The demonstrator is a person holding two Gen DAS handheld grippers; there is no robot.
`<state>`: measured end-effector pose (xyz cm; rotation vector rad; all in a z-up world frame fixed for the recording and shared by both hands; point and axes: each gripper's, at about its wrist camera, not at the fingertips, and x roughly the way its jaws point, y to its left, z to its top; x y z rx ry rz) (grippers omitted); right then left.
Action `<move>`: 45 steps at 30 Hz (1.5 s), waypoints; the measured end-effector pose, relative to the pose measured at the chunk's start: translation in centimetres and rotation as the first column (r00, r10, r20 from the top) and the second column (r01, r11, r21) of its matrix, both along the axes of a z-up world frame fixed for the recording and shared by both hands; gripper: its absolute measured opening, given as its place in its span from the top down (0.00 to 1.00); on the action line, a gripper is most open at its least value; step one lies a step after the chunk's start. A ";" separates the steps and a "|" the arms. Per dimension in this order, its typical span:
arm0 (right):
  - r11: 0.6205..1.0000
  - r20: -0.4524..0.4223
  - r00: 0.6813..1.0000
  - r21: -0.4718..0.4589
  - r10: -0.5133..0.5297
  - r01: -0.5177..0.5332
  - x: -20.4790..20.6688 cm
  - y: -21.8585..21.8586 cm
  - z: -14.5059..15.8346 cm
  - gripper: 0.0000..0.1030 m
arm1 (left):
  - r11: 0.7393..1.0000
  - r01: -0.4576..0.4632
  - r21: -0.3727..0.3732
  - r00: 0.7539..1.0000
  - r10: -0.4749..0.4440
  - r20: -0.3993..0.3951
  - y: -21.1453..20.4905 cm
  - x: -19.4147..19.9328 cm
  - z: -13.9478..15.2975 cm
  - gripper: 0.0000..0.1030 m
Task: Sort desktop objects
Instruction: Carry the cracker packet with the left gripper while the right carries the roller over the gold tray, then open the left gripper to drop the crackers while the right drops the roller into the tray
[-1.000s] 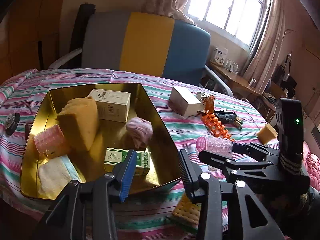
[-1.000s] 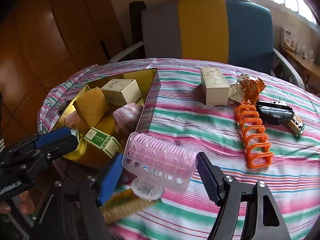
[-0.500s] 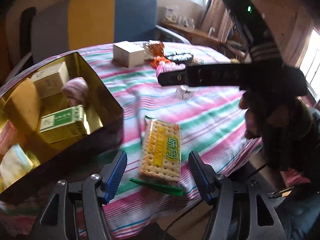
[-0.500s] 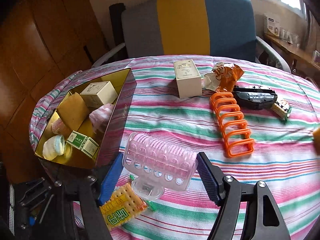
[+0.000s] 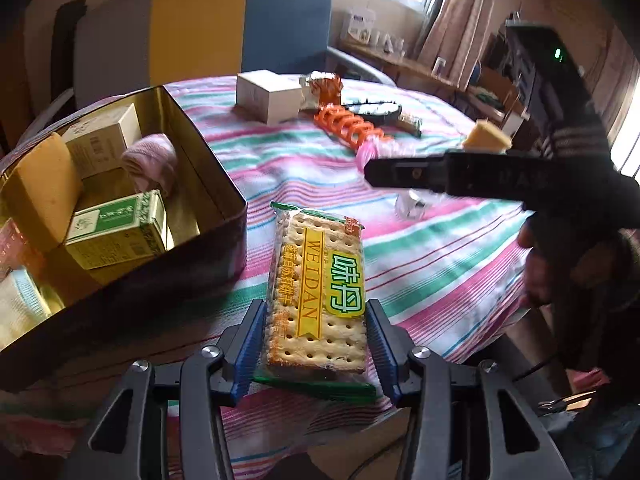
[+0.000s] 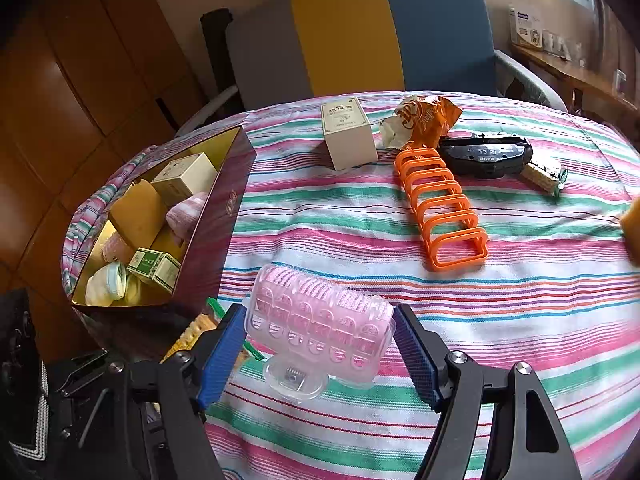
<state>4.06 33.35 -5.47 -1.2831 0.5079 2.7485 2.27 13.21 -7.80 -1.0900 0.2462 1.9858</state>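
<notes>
Both my grippers grip something — my left gripper [image 5: 316,340] clamps the cracker packet [image 5: 318,280] beside the gold tin [image 5: 224,184]; my right gripper [image 6: 320,344] apparently pinches the pink hair roller [image 6: 320,320] — above the striped tablecloth [image 6: 500,320].

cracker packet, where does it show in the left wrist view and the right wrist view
Left wrist: cracker packet at bottom centre, clamped in the left hand-held gripper.
Right wrist: only a yellow corner at lower left, behind the blue pad.
Shared landmark: the gold tin right beside it.
</notes>
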 end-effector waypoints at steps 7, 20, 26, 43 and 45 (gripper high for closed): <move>0.998 -0.024 0.998 0.025 0.060 -0.060 -0.9 -2.2 1.5 0.28 | 0.989 -0.100 0.109 0.993 0.106 -0.052 -3.5 -0.8 4.1 0.51; 0.960 -0.080 0.959 0.082 0.273 -0.266 -10.2 -11.0 5.2 0.28 | 0.864 -0.499 0.071 0.861 0.503 -0.076 -12.5 -11.9 5.2 0.51; 0.965 -0.089 0.961 0.029 0.262 -0.261 -14.4 -13.0 5.5 0.26 | 0.826 -0.561 0.056 0.817 0.563 -0.119 -13.5 -14.5 5.2 0.36; 0.991 -0.041 0.994 -0.086 0.101 -0.104 -7.2 -6.0 2.3 0.19 | 0.897 -0.429 0.106 0.895 0.438 -0.081 -11.6 -7.3 5.0 0.34; 0.995 -0.033 0.998 -0.079 0.054 -0.056 -5.6 -3.9 1.9 0.17 | 0.932 -0.347 0.104 0.931 0.356 -0.079 -9.5 -5.9 4.8 0.34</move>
